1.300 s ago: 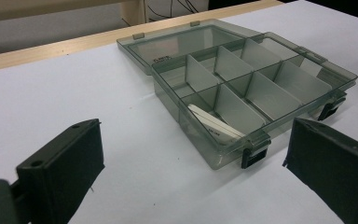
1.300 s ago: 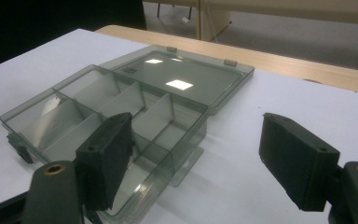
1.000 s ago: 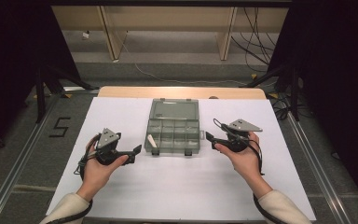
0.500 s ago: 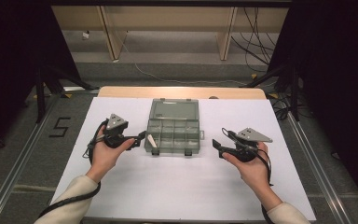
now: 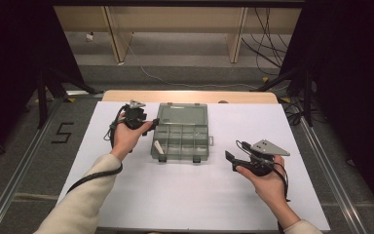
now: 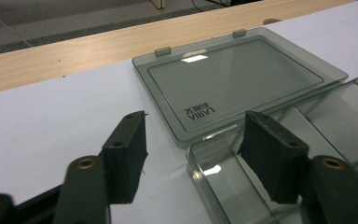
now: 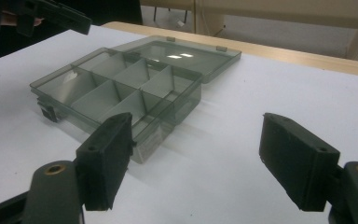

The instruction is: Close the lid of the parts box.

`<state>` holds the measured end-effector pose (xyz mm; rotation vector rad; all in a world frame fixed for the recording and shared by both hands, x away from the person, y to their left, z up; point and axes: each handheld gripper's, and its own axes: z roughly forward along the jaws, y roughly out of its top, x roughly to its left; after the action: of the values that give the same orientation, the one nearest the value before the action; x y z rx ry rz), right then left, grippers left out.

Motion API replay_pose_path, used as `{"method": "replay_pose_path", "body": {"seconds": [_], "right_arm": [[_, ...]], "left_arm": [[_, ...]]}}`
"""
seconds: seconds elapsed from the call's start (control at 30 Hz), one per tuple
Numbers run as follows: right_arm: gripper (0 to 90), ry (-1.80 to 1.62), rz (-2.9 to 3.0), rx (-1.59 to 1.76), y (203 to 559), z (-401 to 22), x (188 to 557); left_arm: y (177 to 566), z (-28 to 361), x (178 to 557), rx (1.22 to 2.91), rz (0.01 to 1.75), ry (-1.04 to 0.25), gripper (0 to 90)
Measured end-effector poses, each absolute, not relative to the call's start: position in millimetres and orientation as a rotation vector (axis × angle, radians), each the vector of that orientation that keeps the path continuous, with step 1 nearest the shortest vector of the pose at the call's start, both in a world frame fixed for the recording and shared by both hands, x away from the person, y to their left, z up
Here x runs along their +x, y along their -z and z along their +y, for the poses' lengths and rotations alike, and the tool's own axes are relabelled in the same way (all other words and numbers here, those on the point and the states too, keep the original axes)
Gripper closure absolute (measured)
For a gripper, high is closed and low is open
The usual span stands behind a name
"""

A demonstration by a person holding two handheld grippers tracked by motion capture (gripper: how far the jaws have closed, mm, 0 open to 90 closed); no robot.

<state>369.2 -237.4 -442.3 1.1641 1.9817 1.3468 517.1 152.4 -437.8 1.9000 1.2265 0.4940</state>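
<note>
At mid-table, one open organizer box (image 5: 180,138) lies lid-back as the left gripper (image 5: 146,127), jaws just closing yet still apart, straddles its near-left wall without pinching, while the right gripper (image 5: 231,161) gapes empty beside it.

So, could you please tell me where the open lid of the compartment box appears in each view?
High view: lid at centre, beyond the compartments.
Left gripper view: lid upper right, above the jaws.
Right gripper view: lid top centre.
Shared landmark: wooden table edge.

cream sleeves (image 5: 80,204), black hand-held grippers (image 5: 146,127), cables (image 5: 90,179)
</note>
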Motion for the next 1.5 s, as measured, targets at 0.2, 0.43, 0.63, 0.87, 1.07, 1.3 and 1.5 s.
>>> {"method": "replay_pose_path", "body": {"seconds": [0.2,0.43,0.63,0.87,1.07,1.3,1.5], "right_arm": [[26.6,-1.337,1.991,1.171,442,-240,368],[26.7,-1.345,1.983,1.166,444,-238,369],[26.7,-1.345,1.971,1.154,443,-240,369],[26.8,-1.351,1.99,1.173,444,-241,369],[26.8,-1.349,1.998,1.173,443,-242,369],[26.7,-1.35,2.01,1.178,444,-240,368],[26.8,-1.345,2.01,1.173,445,-240,369]], "left_arm": [[441,149,539,1.958,1.28,-0.456,50.5],[449,142,559,1.957,1.372,-0.408,61.7],[451,134,576,1.989,1.437,-0.385,67.2],[452,127,590,2.021,1.503,-0.359,70.3],[454,125,596,2.025,1.544,-0.341,71.4],[460,126,598,2.027,1.571,-0.331,72.6],[460,126,598,2.019,1.581,-0.322,74.7]]}}
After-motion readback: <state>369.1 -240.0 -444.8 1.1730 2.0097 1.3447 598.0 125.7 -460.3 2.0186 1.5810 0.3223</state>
